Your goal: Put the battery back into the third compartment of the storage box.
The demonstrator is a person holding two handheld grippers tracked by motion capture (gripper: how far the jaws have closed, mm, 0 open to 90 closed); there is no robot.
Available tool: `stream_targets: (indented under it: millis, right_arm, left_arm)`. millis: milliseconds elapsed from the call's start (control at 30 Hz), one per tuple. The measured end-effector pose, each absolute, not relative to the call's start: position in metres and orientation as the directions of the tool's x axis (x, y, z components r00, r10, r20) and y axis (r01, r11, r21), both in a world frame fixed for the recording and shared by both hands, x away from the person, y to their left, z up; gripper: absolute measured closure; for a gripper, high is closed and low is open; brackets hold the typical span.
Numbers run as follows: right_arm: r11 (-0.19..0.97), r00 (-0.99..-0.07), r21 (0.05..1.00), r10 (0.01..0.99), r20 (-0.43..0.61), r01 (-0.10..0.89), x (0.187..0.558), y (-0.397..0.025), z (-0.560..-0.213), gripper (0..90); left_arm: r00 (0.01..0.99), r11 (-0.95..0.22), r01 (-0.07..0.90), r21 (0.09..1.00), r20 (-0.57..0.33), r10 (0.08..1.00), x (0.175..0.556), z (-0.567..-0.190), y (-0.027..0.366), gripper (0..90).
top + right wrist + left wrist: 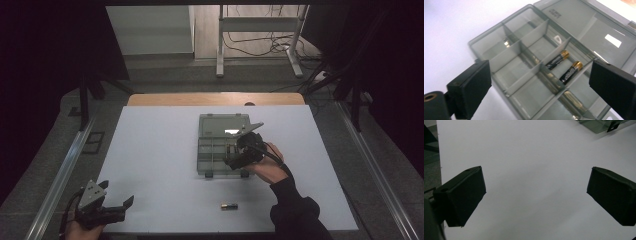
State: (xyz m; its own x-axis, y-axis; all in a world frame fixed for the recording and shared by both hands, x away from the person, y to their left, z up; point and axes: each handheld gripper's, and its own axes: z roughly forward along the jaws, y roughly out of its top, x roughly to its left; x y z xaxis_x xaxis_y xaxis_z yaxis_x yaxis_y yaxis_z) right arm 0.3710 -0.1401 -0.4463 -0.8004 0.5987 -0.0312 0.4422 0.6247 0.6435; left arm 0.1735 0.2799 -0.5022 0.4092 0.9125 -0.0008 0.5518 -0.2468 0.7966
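White tabletop (160, 165); right gripper (240, 150) gapes empty over the grey compartmented plastic box (212, 127) holding two batteries (564, 67); left gripper (107, 207) idles open; next, likely fetch the loose black-and-gold battery (229, 206)

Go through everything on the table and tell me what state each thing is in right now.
Compartment box: open, lid laid back flat on the table.
Two batteries in the box: lying side by side in one compartment.
Loose battery: lying on the table in front of the box, untouched.
Right gripper: jaws open, empty, over the box.
Left gripper: jaws open, empty, at the table's near left corner.
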Motion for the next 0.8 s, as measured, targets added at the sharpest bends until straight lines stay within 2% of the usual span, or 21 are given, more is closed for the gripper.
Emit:
stream_targets:
  millis: [433, 800]
  right_arm:
    - [0.635, -0.823, 0.668, 0.565, -0.058, 0.388, 0.348, -0.147, -0.442, 0.0]
    - [0.638, -0.83, 0.654, 0.557, -0.028, 0.406, 0.332, -0.151, -0.444, 0.0]
  left_arm:
    - [0.411, -0.247, 0.548, 0.799, -0.001, 0.912, 0.173, -0.502, 0.28, 2.3]
    - [0.411, -0.244, 0.548, 0.8, -0.003, 0.912, 0.173, -0.502, 0.281, 2.3]
